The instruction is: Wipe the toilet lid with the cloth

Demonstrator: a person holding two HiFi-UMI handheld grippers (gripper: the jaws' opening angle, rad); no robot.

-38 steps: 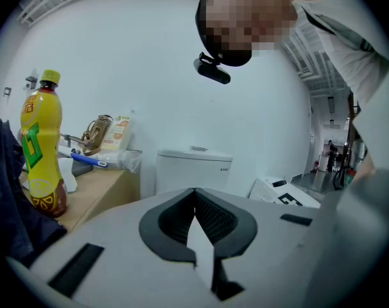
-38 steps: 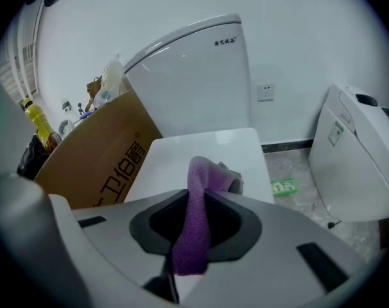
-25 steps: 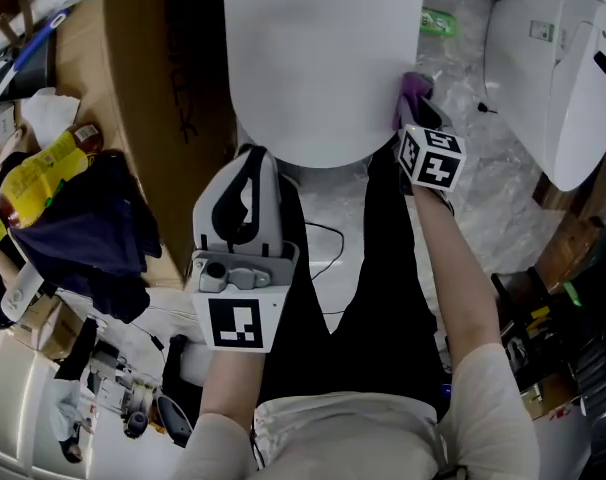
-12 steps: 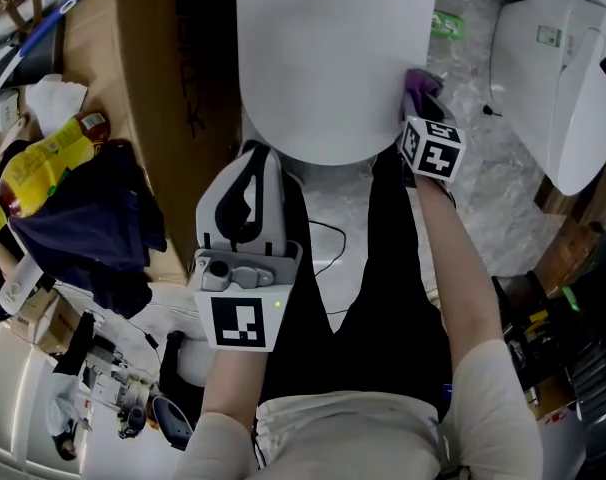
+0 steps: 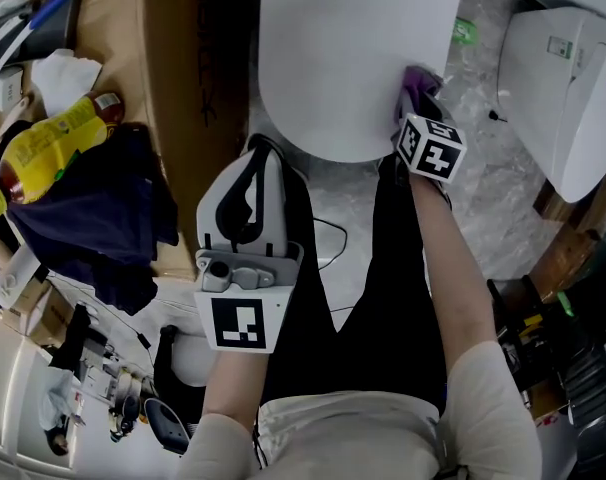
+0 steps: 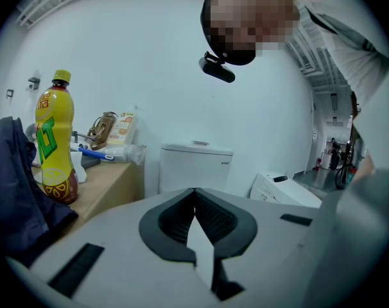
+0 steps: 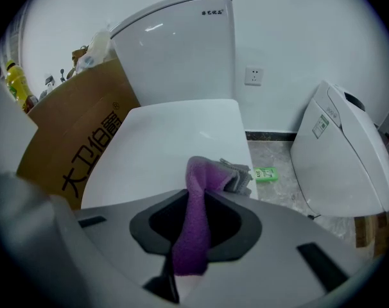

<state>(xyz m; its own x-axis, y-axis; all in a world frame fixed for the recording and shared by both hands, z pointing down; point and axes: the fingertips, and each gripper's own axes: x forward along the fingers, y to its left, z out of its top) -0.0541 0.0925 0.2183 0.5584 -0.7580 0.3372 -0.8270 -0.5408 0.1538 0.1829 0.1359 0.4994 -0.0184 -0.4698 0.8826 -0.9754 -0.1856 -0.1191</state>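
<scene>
The white toilet lid (image 5: 348, 58) is closed and fills the top middle of the head view; the right gripper view shows it too (image 7: 175, 149), with the cistern (image 7: 175, 50) behind. My right gripper (image 5: 415, 103) is shut on a purple cloth (image 7: 198, 217), which touches the lid's right edge (image 5: 415, 86). A grey fold of the cloth (image 7: 241, 175) lies on the lid. My left gripper (image 5: 245, 203) hangs back below the lid's front, shut and empty (image 6: 196, 220).
A brown cardboard box (image 5: 178, 88) stands left of the toilet. Left of it are a yellow bottle (image 5: 43, 148) and dark blue cloth (image 5: 93, 218). A second white toilet part (image 5: 568, 88) lies on the floor at right, with a green packet (image 7: 265, 174) nearby.
The head view has shifted, so the lid sits further right in the frame. My right gripper stays with the cloth at the lid's right edge. The left gripper has not moved.
</scene>
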